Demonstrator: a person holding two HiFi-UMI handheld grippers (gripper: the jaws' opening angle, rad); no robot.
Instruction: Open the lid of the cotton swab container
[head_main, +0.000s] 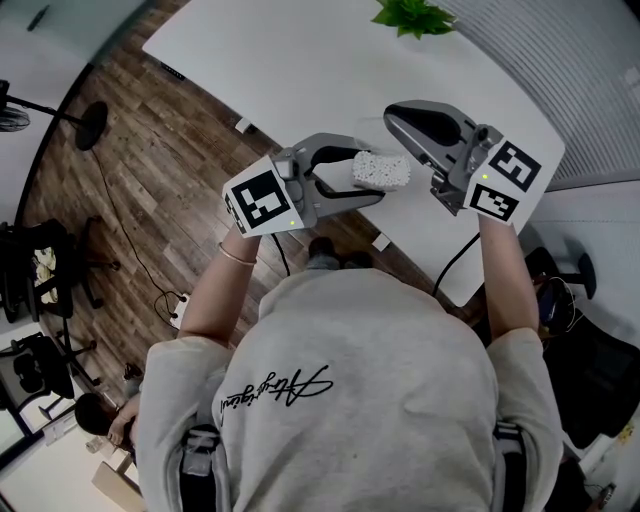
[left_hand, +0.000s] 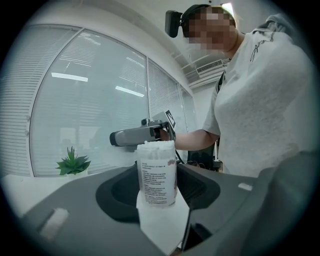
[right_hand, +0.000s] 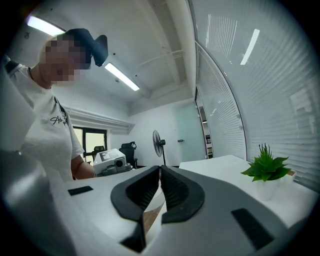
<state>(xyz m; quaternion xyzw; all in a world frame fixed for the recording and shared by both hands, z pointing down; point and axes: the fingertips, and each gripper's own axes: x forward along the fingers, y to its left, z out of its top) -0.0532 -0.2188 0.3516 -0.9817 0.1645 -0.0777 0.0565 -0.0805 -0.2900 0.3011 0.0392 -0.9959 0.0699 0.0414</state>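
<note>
**Swab tub gripped on the left, right jaws clenched and empty**

The cotton swab container (left_hand: 157, 172) is a small clear plastic cylinder, packed so full that the white cotton tips crowd against its top end. From where I stand I can't tell whether a lid sits over them. A white label (left_hand: 158, 180) wraps most of its side and carries many lines of fine dark print, all too small to read.

The left hand-held gripper (head_main: 372, 173) is grasping the tub. Its two dark pads press the sides and the jaws stand partly apart around it. The container is held up in the air over the near edge of the white desk (head_main: 300, 60), lying crosswise between the jaws in the head view.

The right hand-held gripper (head_main: 390, 112) is clenched with nothing in it. In its own view the ribbed pads meet edge to edge. It hovers close to the container, a little farther over the desk, and does not touch it.

Each gripper carries a marker cube (head_main: 262, 200) printed with black-and-white squares and no words. The grey shirt (head_main: 350, 400) has a line of looping black script across its back that I can't make out. A small green plant (head_main: 412, 15) stands at the far side of the desk.
</note>
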